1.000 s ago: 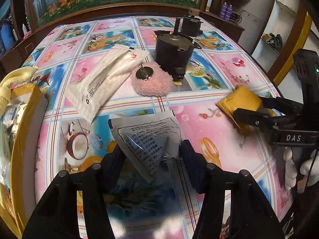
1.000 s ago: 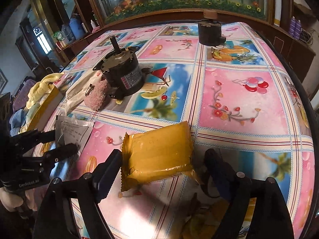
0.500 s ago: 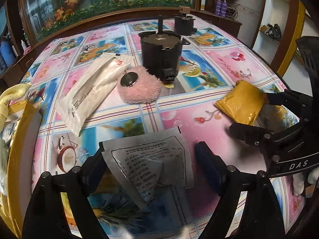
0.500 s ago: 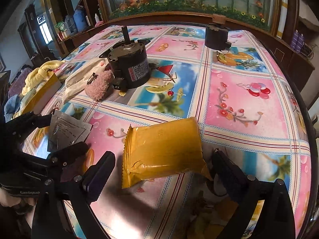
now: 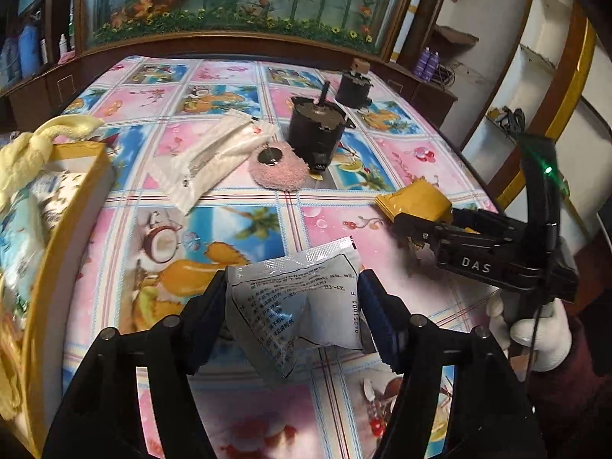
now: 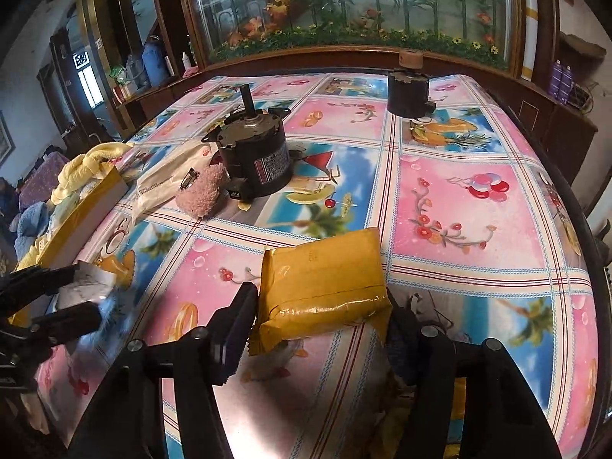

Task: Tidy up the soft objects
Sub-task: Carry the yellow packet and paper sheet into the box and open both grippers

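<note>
A silver printed sachet (image 5: 306, 294) hangs crumpled above the tablecloth, pinched between the fingers of my left gripper (image 5: 294, 306), which is shut on it. In the right wrist view a yellow padded packet (image 6: 321, 271) sits squeezed between the fingers of my right gripper (image 6: 319, 325), shut on it and raised slightly, with a shadow below. The left wrist view shows the right gripper (image 5: 417, 229) holding that yellow packet (image 5: 417, 199) near the table's right edge. At the left of the right wrist view, the left gripper (image 6: 57, 294) and the sachet are blurred.
An open yellow box (image 5: 80, 210) with soft cloth items stands at the left table edge. A white plastic pack (image 5: 214, 157), a pink fluffy pad (image 5: 279, 170) and a black motor (image 5: 315, 130) lie mid-table. A second motor (image 5: 354, 88) stands farther back.
Both grippers stood wider around their packs before. Now the left has shut on the silver sachet and lifted it, and the right has shut on the yellow packet.
</note>
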